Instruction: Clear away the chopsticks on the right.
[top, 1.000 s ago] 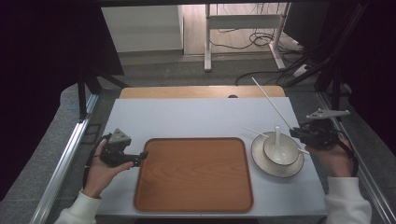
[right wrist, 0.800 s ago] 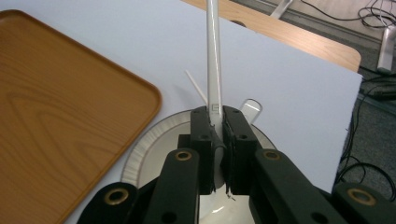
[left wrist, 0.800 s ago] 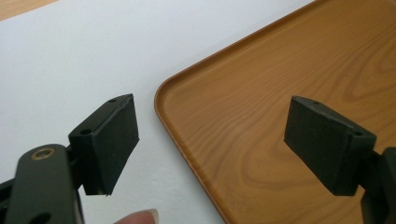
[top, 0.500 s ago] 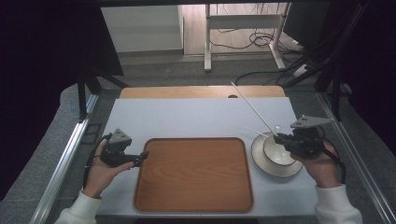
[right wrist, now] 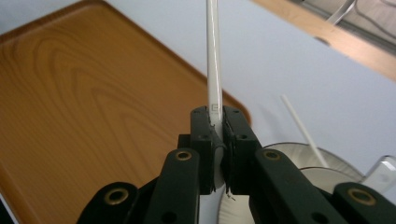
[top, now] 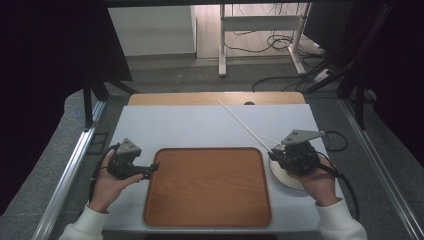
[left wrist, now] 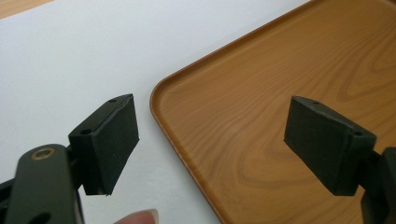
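Observation:
My right gripper is shut on a long white stick that slants up and away to the left. In the right gripper view the jaws pinch the stick near its lower end, over the tray's near right corner. The gripper hangs over the left part of a round white plate, which the hand partly covers. A second thin white stick leans by the plate. My left gripper sits open at the left edge of the brown wooden tray, with nothing between its pads.
The tray lies in the middle of a white table top with a wooden strip along its far edge. Metal rails run down both sides. Cables and a desk frame lie on the floor beyond.
The right gripper has moved left across the plate toward the tray, carrying the stick, whose far tip swung left. The left gripper stayed put.

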